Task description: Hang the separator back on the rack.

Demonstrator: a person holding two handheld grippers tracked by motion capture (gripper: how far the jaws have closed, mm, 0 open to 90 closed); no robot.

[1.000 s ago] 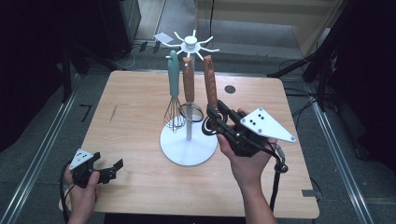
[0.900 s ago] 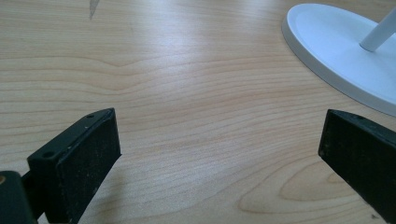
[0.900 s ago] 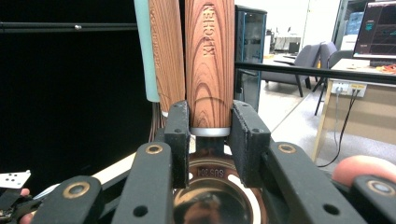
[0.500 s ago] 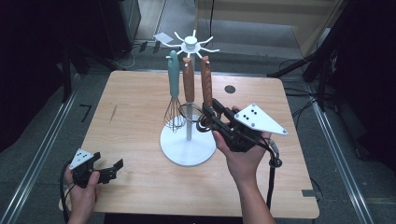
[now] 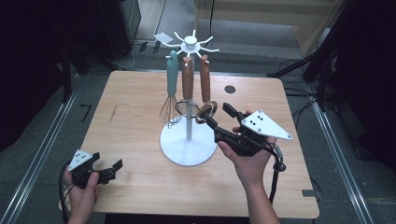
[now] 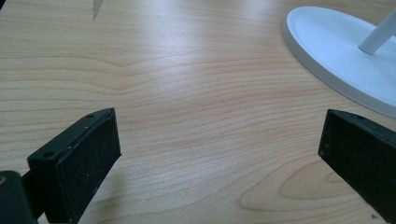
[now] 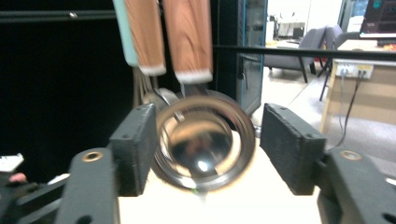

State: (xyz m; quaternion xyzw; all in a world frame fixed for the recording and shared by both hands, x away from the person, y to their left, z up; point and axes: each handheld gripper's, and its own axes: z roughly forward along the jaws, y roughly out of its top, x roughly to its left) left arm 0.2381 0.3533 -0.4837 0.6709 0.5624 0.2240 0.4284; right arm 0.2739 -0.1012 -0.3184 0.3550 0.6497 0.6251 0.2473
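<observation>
Step in hand judged as release after hanging. Round steel ladle (image 7: 203, 148) hung by its wood handle from the white utensil stand (image 5: 188, 148), just right of the stand's post, beside a second wood-handled tool (image 5: 187, 77) and a teal whisk (image 5: 172, 88). Right gripper (image 5: 215, 113) fingers just opened wide; ladle bowl between them, near pad close, far pad clear. Left gripper (image 5: 106, 165) idle, wide open, nothing between, well left of the stand base on the table (image 5: 140, 93). Next move: straight withdrawal without nudging the bowl.

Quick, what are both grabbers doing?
Left gripper: open, empty.
Right gripper: jaws just opened around the wooden-handled shiny metal ladle, not squeezing it.
</observation>
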